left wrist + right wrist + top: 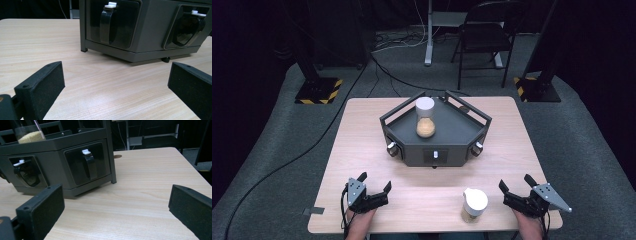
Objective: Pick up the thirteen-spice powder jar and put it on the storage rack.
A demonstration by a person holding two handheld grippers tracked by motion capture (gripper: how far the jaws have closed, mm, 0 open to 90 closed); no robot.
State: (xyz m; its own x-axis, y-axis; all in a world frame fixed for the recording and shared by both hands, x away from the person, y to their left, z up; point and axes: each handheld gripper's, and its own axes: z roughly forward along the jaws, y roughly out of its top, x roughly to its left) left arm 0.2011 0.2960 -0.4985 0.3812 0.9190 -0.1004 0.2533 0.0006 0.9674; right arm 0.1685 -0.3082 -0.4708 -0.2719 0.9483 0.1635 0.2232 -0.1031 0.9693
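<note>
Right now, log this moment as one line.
left gripper: open, empty | right gripper: open, empty | jar: on table beside right gripper | second jar: on grey tray

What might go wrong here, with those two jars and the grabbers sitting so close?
The white-lidded jar stands close to the table's near edge, right beside the open right gripper; a careless sideways reach might knock it over or off. The second jar, tall and narrow, stands on the grey tray stand; bumping the stand could tip it. The left gripper is open too and holds nothing.
</note>
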